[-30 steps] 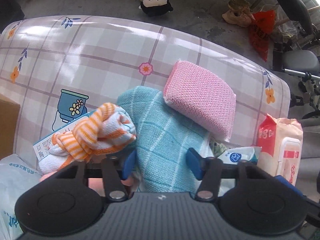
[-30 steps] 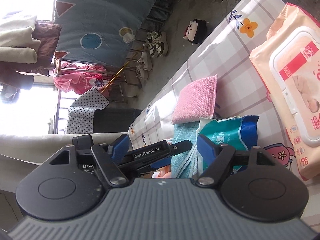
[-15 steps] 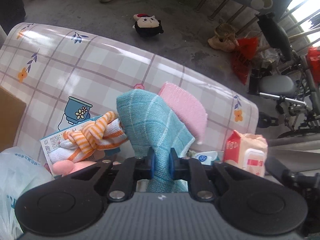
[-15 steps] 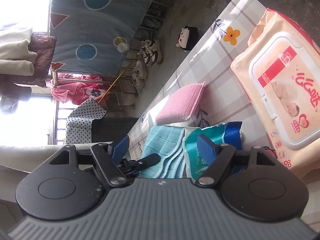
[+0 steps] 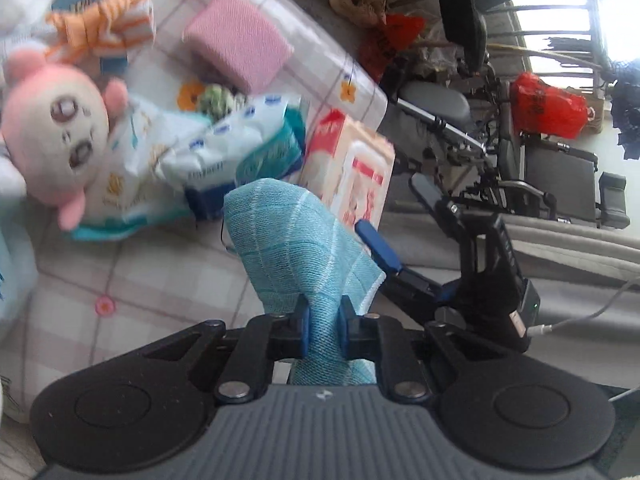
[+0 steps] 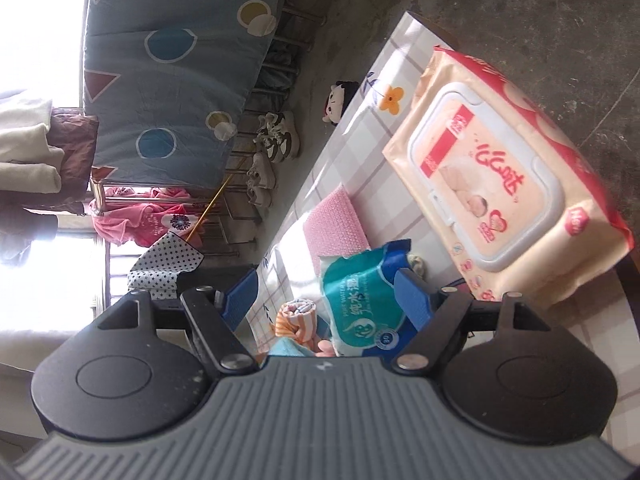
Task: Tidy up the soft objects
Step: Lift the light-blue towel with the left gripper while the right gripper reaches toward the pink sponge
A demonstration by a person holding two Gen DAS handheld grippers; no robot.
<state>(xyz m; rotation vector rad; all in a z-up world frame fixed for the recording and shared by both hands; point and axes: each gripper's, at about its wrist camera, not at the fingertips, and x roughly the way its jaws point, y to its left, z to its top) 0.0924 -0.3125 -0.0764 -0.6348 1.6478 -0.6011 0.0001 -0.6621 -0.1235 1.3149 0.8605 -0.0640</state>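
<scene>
My left gripper (image 5: 323, 322) is shut on a teal checked cloth (image 5: 296, 248) and holds it lifted above the table. Below lie a pink plush toy (image 5: 56, 128), an orange-striped rolled cloth (image 5: 104, 26), a pink sponge (image 5: 240, 54) and a blue-white wipes pack (image 5: 240, 148). My right gripper (image 6: 328, 296) is open and empty, with its jaws either side of the blue wipes pack (image 6: 360, 300). It also shows in the left wrist view (image 5: 380, 252). The pink sponge (image 6: 334, 224) and striped cloth (image 6: 296, 318) lie behind the pack.
A large peach wet-wipes pack (image 6: 504, 200) (image 5: 352, 176) lies near the table's edge. The checked tablecloth (image 5: 140, 280) covers the table. A plush toy (image 6: 338, 100) and shoes (image 6: 276, 140) lie on the floor beyond. Chairs and red bags (image 5: 548, 104) stand past the table.
My left gripper closed on the teal cloth and lifted it up and to the right, uncovering the pink plush toy and the wipes pack. My right gripper stayed open and shifted slightly.
</scene>
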